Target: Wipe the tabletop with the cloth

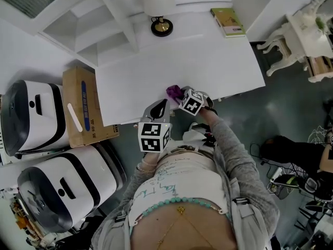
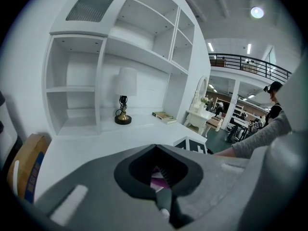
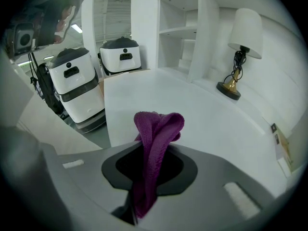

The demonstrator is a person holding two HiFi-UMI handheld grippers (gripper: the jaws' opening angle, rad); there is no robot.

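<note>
A purple cloth [image 1: 173, 91] hangs bunched just over the near edge of the white tabletop [image 1: 208, 61]. My right gripper [image 1: 180, 95] is shut on it. In the right gripper view the cloth [image 3: 158, 127] runs up between the jaws and folds over above them, with my right gripper [image 3: 154, 147] held over the table's near left corner. My left gripper [image 1: 159, 108] sits just left of the right one at the table edge. Its jaws stand shut with nothing held in the left gripper view [image 2: 155, 149]. A scrap of the purple cloth [image 2: 158, 180] shows beyond them.
A lamp [image 1: 162, 26] and a book [image 1: 228, 22] stand at the table's far side, below white shelves [image 1: 99, 30]. A cardboard box [image 1: 83, 107] and two white machines [image 1: 31, 116] are left of the table. A white ornate stand [image 1: 296, 35] is at the right.
</note>
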